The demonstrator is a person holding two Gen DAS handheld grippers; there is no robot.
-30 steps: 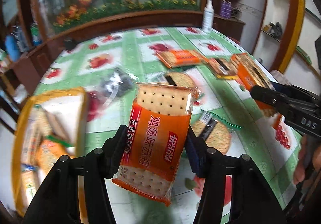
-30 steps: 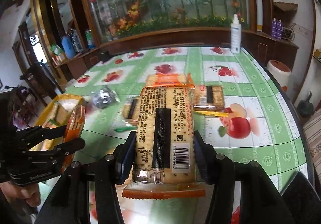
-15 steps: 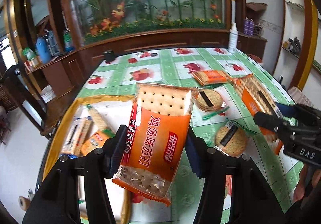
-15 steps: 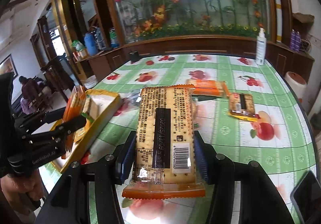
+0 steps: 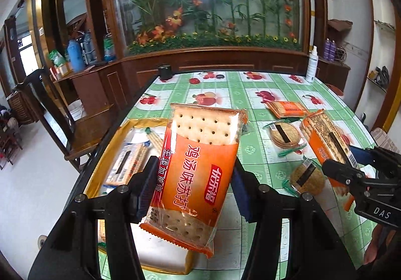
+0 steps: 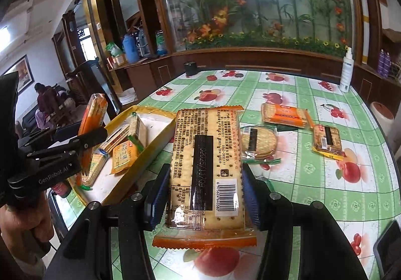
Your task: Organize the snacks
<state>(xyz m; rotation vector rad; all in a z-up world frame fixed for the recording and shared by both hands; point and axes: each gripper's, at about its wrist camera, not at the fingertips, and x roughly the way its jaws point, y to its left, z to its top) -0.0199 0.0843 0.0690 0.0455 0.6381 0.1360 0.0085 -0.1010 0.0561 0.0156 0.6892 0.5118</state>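
My left gripper (image 5: 193,189) is shut on an orange cracker pack (image 5: 198,167), face up, held above the near end of a yellow-rimmed tray (image 5: 110,152). The tray holds several snack packs (image 6: 120,144). My right gripper (image 6: 204,194) is shut on a second cracker pack (image 6: 205,164), barcode side up, held above the table just right of the tray (image 6: 155,139). Each gripper shows in the other's view, the left (image 6: 82,139) and the right (image 5: 335,167).
Loose snacks lie on the green fruit-print tablecloth (image 6: 325,192): an orange cracker pack (image 6: 284,114), round biscuits (image 6: 259,141), a small yellow-edged pack (image 6: 327,139), another round biscuit pack (image 5: 307,176). A spray bottle (image 6: 347,70) and a black cup (image 6: 190,68) stand at the far edge.
Both grippers have moved left with their packs. The tray has come from the far left to under the left gripper. The right gripper follows alongside.
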